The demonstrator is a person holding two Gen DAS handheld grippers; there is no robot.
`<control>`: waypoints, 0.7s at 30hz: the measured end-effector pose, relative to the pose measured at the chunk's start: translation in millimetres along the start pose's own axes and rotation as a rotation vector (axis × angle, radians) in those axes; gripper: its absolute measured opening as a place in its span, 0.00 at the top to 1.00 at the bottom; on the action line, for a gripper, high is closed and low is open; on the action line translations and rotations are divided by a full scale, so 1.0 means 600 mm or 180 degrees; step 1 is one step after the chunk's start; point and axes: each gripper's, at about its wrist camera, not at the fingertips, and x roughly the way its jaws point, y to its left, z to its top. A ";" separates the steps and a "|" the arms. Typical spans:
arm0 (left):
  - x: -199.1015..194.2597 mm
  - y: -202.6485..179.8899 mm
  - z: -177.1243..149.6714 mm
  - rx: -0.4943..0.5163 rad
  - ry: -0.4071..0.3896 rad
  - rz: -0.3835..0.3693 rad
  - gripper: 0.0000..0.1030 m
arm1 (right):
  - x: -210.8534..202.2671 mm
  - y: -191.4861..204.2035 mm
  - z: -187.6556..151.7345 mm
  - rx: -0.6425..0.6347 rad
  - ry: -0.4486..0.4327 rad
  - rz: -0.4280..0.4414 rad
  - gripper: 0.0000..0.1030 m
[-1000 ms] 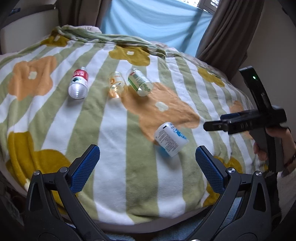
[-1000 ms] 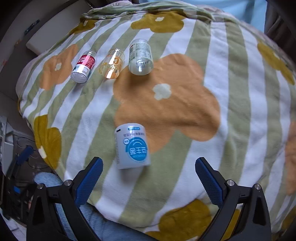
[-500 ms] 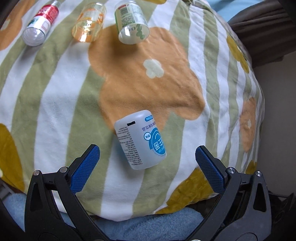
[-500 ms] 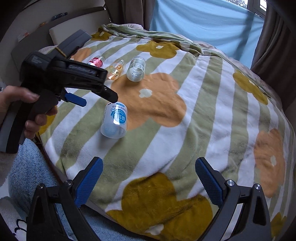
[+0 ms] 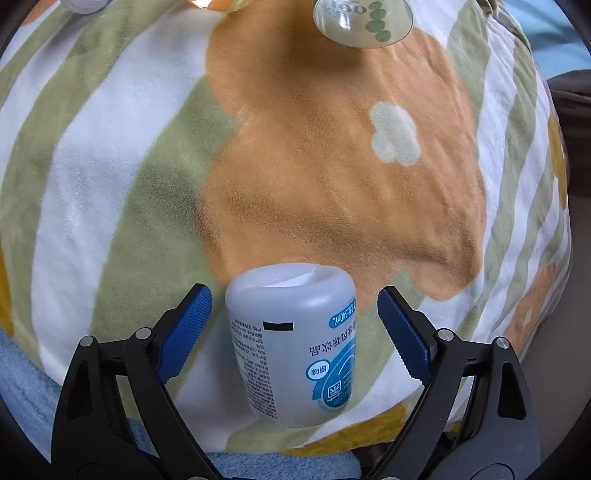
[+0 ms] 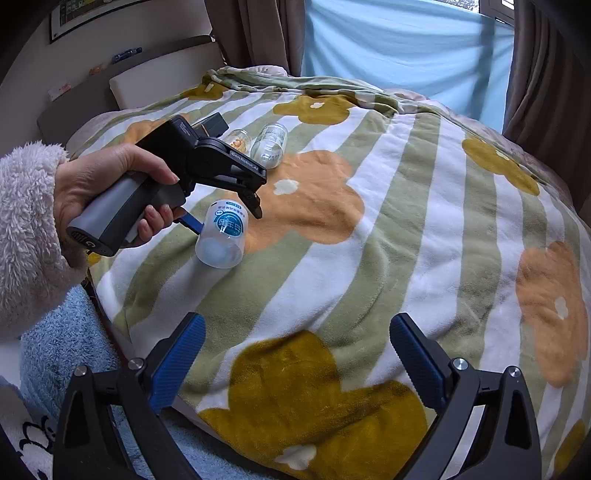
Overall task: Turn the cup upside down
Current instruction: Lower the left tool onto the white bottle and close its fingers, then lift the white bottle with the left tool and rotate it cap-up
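Closer now, left gripper (image 5: pixel 294 325) spread around the cup (image 5: pixel 295 347) on striped blanket (image 6: pixel 406 206); right gripper (image 6: pixel 297 360) spread.

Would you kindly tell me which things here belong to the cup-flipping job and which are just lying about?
Job: white cup, lying on its side between the open left claw.

Lying about: green-label cup, orange cup, blanket; right claw open, idle.
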 end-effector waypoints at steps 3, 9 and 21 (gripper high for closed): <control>0.009 0.002 0.005 -0.0019 0.0005 0.0062 0.22 | 0.009 -0.001 -0.001 -0.0021 -0.0004 0.0061 0.03; 0.007 -0.005 0.014 0.0158 -0.0058 0.0166 0.42 | 0.025 -0.002 0.001 0.0002 0.0025 0.0158 0.03; -0.025 -0.030 -0.015 0.0699 -0.0432 0.0216 0.42 | 0.041 0.022 0.004 0.0012 0.0045 0.0211 0.03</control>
